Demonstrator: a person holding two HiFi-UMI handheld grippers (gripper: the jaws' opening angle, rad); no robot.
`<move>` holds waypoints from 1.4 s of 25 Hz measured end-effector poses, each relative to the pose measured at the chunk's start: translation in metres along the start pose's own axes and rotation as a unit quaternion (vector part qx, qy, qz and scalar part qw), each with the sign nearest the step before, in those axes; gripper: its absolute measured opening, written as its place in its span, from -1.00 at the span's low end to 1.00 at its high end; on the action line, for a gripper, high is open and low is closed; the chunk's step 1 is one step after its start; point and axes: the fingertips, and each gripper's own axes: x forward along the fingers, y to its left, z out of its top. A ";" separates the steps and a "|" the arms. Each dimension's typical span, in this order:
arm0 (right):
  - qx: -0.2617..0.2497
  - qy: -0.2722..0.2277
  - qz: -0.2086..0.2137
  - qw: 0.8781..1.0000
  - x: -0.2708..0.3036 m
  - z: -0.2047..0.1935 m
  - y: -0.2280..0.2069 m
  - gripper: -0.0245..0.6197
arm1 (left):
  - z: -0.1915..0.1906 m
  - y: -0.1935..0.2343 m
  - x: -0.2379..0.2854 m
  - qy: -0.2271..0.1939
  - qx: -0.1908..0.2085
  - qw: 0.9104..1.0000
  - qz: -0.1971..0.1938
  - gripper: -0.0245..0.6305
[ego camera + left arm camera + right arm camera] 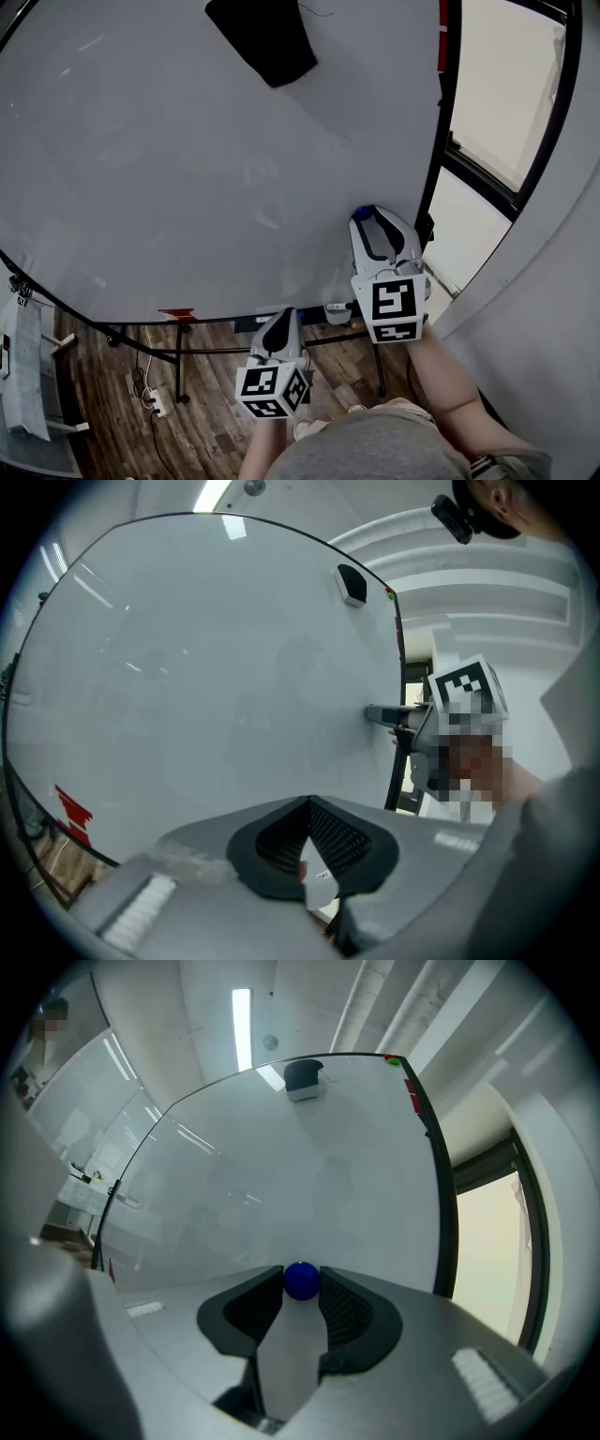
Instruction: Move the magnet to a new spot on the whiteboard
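Observation:
A small round blue magnet point(301, 1282) sits between the tips of my right gripper point(301, 1275), and both pads press on its sides. In the head view this gripper point(367, 217) points at the lower right part of the whiteboard point(187, 169), with the magnet point(363, 212) at its tip against the board. My left gripper point(280, 317) hangs lower, below the board's bottom edge, its jaws shut with nothing between them. From the left gripper view point(307, 805) the right gripper point(380, 714) is seen touching the board.
A black eraser point(265, 37) clings to the top of the board. Red marks point(178, 314) sit at the board's lower edge. The black frame point(433, 159) bounds the board on the right, with a window beyond. Stand legs and a power strip point(157, 403) are on the wooden floor.

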 end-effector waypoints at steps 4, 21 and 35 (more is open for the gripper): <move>-0.006 -0.004 0.003 1.000 0.001 0.000 0.000 -0.54 | 0.000 -0.001 0.005 -0.001 -0.001 1.000 0.004 -0.92; 0.029 -0.011 0.047 0.998 -0.018 -0.017 0.004 -0.52 | -0.010 -0.018 -0.011 -0.013 -0.010 0.999 0.044 -0.92; 0.070 0.026 0.100 0.992 -0.094 -0.044 0.042 -0.83 | -0.026 -0.035 -0.056 -0.009 -0.008 0.999 0.042 -0.92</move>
